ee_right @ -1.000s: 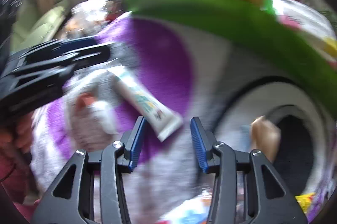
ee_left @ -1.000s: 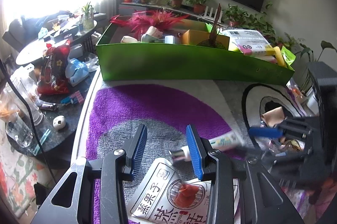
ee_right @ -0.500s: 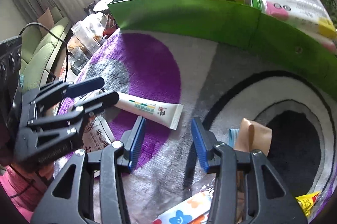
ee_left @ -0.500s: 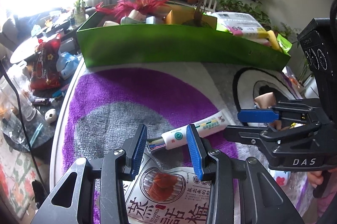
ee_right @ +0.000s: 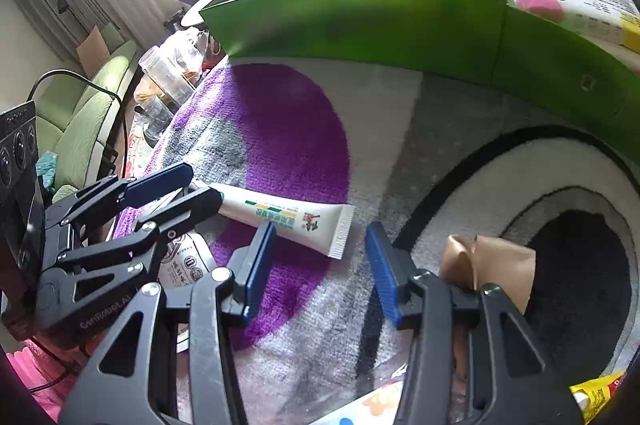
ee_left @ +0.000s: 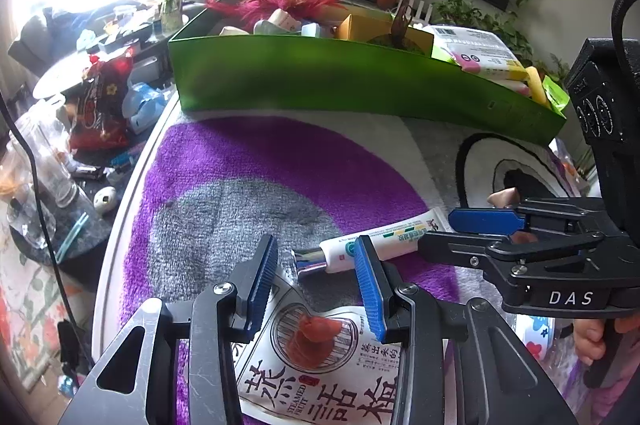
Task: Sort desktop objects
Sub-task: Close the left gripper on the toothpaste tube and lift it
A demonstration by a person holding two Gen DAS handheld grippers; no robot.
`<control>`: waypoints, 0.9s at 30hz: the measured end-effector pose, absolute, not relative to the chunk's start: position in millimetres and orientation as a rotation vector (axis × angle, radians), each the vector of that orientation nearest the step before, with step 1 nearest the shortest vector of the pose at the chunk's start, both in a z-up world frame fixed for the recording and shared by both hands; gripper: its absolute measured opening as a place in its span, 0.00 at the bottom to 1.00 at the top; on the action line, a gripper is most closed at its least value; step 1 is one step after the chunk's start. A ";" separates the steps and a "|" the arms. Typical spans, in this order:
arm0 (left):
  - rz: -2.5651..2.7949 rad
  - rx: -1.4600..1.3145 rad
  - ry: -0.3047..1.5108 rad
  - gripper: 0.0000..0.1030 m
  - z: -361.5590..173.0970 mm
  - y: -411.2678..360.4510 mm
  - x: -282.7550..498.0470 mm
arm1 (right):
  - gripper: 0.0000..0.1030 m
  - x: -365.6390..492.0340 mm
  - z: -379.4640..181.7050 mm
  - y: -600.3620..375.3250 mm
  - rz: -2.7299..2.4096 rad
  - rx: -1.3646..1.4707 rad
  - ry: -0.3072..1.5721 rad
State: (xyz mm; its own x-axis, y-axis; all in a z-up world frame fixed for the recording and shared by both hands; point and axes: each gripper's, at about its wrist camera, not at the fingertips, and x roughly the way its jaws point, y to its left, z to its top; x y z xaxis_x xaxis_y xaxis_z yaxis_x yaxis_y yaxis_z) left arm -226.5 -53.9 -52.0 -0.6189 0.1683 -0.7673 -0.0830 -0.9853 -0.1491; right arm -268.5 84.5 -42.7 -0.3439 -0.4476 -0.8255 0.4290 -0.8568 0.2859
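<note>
Looking along your left gripper (ee_left: 316,281), its half-open jaws hang empty over the white printed snack pouch (ee_left: 320,373). Along your right gripper (ee_right: 320,265), jaws are opening, empty; the white plastic ointment tube (ee_right: 288,217) lies on the purple-and-grey rug (ee_right: 304,129), its crimped end just ahead.

Black tool (ee_left: 316,281), blue ribbed pads (ee_left: 370,289), silver screws, "DAS" marking.
</note>
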 end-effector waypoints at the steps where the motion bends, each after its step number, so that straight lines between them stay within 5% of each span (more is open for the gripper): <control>1: 2.706 -1.301 -0.151 0.38 -51.6 -53.7 -226.3 | 0.46 -268.4 -42.8 85.2 -2.209 1.367 -0.030; 10: 2.661 -1.304 -0.171 0.38 -57.0 -47.7 -229.8 | 0.50 -269.8 -44.9 78.9 -2.192 1.360 -0.051; 27: 2.713 -1.270 -0.123 0.38 -50.5 -42.8 -230.5 | 0.42 -268.5 -39.3 78.9 -2.240 1.342 -0.031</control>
State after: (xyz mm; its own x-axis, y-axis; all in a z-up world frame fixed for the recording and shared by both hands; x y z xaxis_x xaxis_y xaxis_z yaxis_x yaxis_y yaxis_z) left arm -230.5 -42.8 -50.5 -0.6327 0.1647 -0.7567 -0.0952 -0.9863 -0.1350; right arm -268.5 78.9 -39.3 -0.3706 -0.4454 -0.8150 0.4230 -0.8622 0.2788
